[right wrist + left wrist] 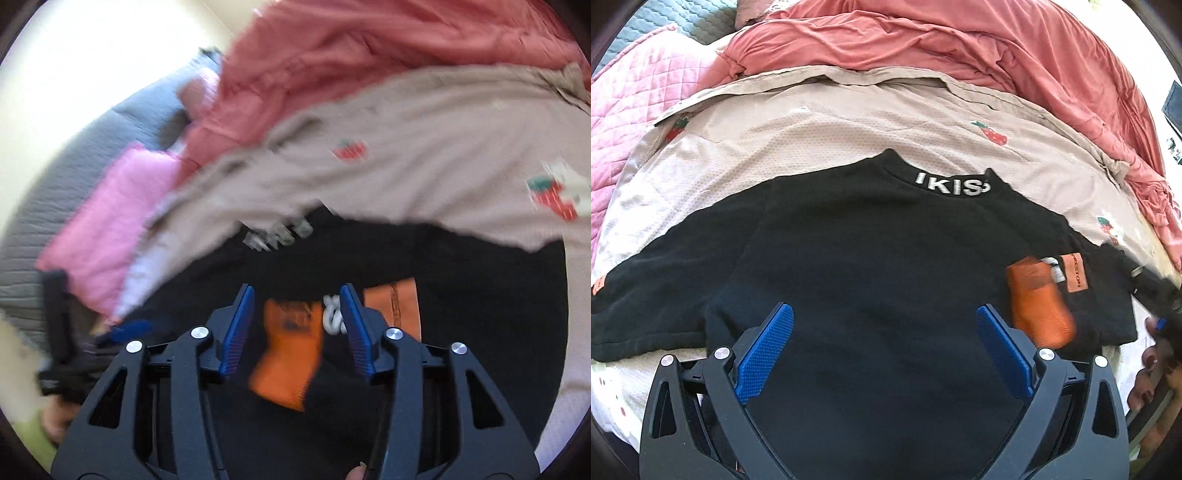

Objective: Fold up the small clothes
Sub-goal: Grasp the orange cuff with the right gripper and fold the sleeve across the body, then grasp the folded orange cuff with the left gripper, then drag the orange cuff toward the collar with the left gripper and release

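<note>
Black top [879, 251] flat on bed sheet [812, 125]; left gripper [884, 332] jaws spread, right gripper [297, 325] jaws parted around orange tag [288, 350], gripping nothing.

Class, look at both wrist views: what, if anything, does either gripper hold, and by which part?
Nothing is held. The left gripper stands wide open above the black sweatshirt; the right gripper is open too, gripping nothing.

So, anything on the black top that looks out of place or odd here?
Yes. An orange sock-like piece lies loose on the black top beside its orange sleeve patch, where it would get in the way of a fold. Both views blur it, so what it is stays uncertain.
</note>
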Demonstrator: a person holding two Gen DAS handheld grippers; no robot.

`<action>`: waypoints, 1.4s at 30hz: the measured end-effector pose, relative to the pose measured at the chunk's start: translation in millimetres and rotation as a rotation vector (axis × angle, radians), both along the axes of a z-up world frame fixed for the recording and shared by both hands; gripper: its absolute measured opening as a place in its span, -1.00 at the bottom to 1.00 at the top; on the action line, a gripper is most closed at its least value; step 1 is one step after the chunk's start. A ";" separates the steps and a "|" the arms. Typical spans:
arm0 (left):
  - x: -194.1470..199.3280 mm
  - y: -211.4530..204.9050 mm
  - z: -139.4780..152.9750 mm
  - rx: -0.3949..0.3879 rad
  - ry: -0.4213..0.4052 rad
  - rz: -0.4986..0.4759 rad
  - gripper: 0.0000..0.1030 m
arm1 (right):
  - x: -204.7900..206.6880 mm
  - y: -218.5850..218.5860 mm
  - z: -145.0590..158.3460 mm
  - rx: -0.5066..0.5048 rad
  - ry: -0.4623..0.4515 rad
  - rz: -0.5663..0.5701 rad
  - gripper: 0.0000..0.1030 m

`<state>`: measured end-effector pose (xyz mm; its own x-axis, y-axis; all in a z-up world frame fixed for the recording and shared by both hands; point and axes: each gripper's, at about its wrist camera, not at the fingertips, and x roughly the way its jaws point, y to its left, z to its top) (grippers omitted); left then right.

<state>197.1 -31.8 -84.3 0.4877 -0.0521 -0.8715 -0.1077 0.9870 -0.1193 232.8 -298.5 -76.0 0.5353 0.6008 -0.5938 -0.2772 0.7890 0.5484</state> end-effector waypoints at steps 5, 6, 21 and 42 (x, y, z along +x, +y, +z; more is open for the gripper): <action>6.0 -25.5 1.9 -0.050 0.009 -0.052 0.91 | 3.7 -33.2 15.4 -0.105 -0.028 -0.143 0.06; 8.0 -32.4 1.1 -0.067 0.014 -0.068 0.91 | 6.1 -40.4 10.5 -0.158 -0.007 -0.179 0.06; 39.8 -116.5 -59.4 -0.258 0.192 -0.109 0.55 | 8.7 -68.2 -8.3 -0.219 0.080 -0.277 0.06; 32.2 -64.7 38.9 -0.172 -0.116 -0.118 -0.71 | 9.1 -78.8 -8.1 -0.153 0.077 -0.295 0.06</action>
<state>229.3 -96.5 -45.4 0.5655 -0.2573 -0.7836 0.0313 0.9561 -0.2913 241.9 -377.3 -84.1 0.6224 0.3275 -0.7109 0.0130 0.9038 0.4278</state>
